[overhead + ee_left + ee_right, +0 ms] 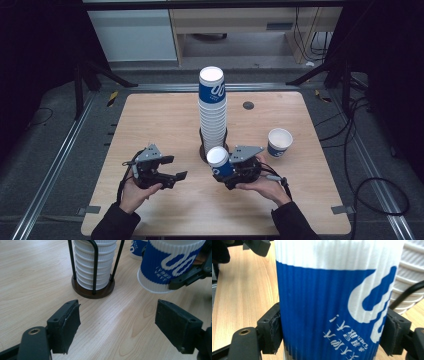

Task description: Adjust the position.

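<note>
R gripper [227, 172] pinched a blue-white paper cup [219, 162], tilted, just in front of the cup stack [212, 112] in its wire holder [93, 288]. L gripper [170, 170] sat spread wide, nothing between, near cup's left.

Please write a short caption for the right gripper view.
Right gripper clamps a blue-and-white ribbed paper cup over the wooden table.
</note>
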{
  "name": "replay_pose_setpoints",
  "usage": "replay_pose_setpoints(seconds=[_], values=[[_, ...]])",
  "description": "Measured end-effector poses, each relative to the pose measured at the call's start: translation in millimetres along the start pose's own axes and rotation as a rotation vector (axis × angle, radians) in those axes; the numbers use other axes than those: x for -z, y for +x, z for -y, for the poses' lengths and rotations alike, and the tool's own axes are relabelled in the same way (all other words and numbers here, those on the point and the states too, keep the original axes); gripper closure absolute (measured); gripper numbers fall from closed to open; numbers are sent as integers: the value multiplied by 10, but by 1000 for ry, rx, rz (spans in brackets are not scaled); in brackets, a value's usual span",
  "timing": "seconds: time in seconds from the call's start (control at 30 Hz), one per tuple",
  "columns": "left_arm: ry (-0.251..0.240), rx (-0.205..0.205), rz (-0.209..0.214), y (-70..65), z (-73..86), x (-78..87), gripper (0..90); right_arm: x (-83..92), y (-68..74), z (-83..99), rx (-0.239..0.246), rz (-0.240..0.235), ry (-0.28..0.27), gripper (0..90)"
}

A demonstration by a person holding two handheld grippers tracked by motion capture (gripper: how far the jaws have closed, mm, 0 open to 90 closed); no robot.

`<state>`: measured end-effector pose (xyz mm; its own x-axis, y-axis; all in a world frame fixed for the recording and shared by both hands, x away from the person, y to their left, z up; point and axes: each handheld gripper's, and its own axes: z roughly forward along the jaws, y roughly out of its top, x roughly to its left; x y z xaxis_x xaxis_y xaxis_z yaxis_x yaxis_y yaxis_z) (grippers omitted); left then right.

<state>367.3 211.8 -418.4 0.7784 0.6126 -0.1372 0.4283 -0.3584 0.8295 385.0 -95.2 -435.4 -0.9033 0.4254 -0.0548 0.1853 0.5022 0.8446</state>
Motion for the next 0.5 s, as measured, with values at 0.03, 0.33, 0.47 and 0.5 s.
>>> replay_pose_setpoints(seconds=[0.03, 0.33, 0.47, 0.5], values=[[0, 0, 0, 0, 0, 0, 195, 0, 0, 0, 0, 0, 0, 209], [8, -24, 33, -79, -22, -25, 193, -148, 74, 19, 25, -30, 43, 209], [13, -33, 58, -119, -31, -51, 192, -225, 101, 22, 37, -45, 58, 209], [13, -34, 62, -130, -32, -59, 191, -241, 108, 21, 41, -47, 61, 209]])
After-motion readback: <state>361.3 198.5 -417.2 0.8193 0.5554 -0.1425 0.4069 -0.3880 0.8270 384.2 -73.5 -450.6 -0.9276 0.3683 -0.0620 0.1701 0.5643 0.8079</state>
